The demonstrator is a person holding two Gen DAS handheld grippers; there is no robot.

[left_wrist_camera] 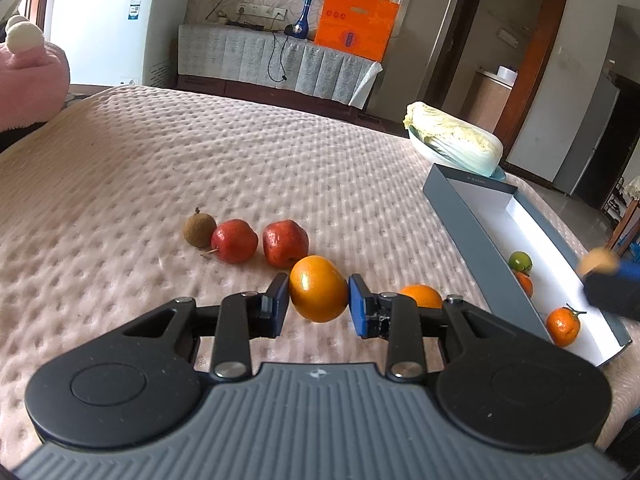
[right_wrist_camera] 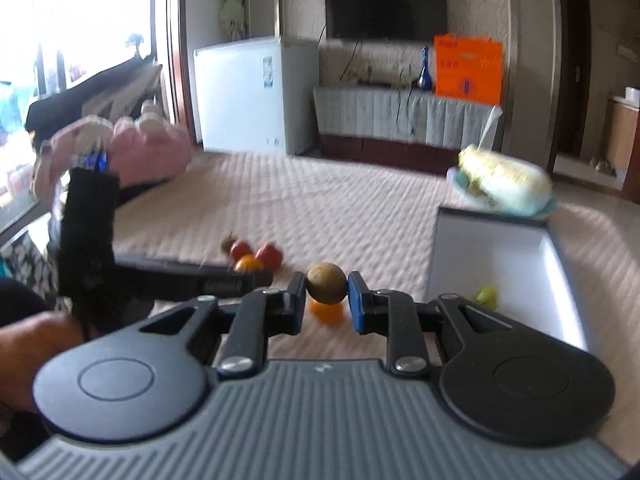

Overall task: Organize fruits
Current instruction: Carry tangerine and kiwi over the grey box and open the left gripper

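Daylight fills the room, evenly bright. The left wrist view is sharp; an orange [left_wrist_camera: 318,289] carries a small glare spot, and soft shadows sit under the fruit. The right wrist view is motion-blurred throughout, with a blown-out window [right_wrist_camera: 52,20] far left. Fisheye bending curves both edges.

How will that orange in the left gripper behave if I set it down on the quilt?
The orange is round and glossy, so it may slip between the left gripper's flat pads and probably rolls once released. The dimpled quilt should slow it, as the red fruits rest there.
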